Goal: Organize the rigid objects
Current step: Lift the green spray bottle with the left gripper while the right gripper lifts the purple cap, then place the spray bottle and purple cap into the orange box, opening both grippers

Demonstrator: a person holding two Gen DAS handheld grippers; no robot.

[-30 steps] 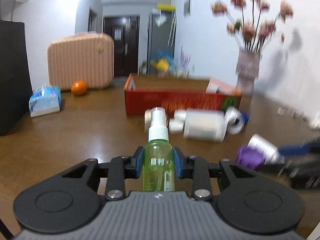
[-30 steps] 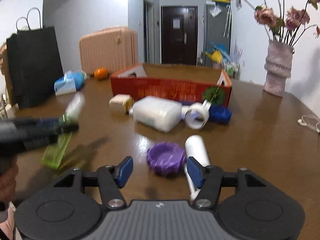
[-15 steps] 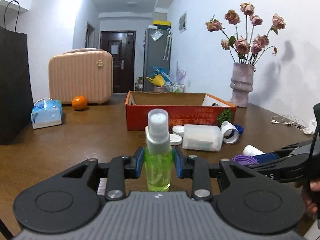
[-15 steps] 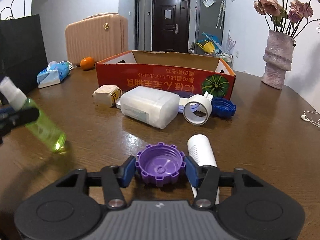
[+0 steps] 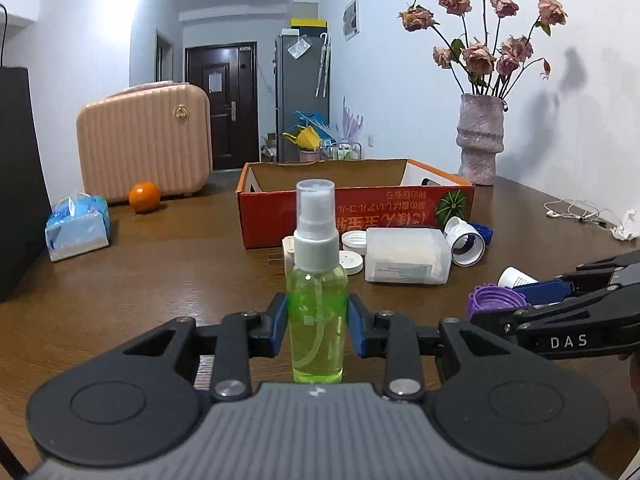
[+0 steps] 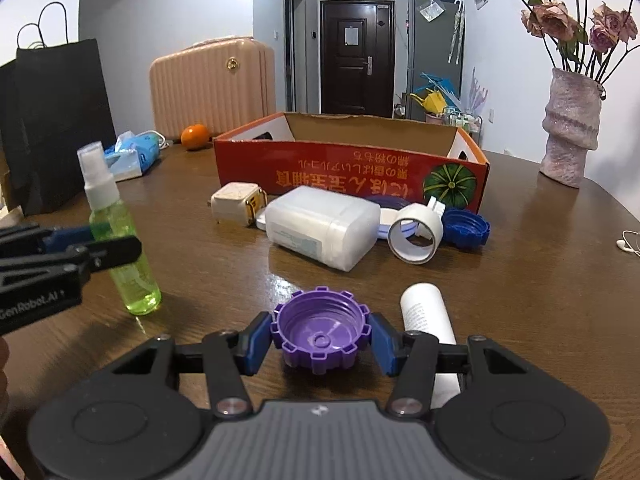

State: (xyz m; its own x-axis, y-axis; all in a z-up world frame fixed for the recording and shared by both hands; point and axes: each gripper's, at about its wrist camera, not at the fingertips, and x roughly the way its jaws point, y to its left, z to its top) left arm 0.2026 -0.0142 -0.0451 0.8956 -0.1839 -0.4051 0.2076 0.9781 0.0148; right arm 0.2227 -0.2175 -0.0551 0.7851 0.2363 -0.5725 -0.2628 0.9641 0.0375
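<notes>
My left gripper [image 5: 317, 328] is shut on a green spray bottle [image 5: 318, 300] with a white pump, which it holds upright just over the brown table [image 5: 160, 280]. Seen from the right wrist, that bottle [image 6: 120, 240] stands at the left in the left gripper [image 6: 92, 240]. My right gripper [image 6: 320, 338] is shut on a purple toothed cap [image 6: 320, 326], open side up, low at the table. A white tube [image 6: 426, 316] lies just right of it. Behind stands the open red cardboard box [image 6: 352, 168].
Before the box lie a white jar [image 6: 320, 228], a white ring [image 6: 416, 236], a blue cap [image 6: 466, 228] and a plug cube [image 6: 236, 204]. A flower vase [image 6: 570, 132] stands at the right, with a black bag [image 6: 60, 120], a tissue pack [image 6: 134, 156], an orange [image 6: 195, 136] and a suitcase [image 6: 212, 84] at the left.
The right gripper moved forward and down around the purple cap and closed on it. The left gripper brought the tilted spray bottle upright.
</notes>
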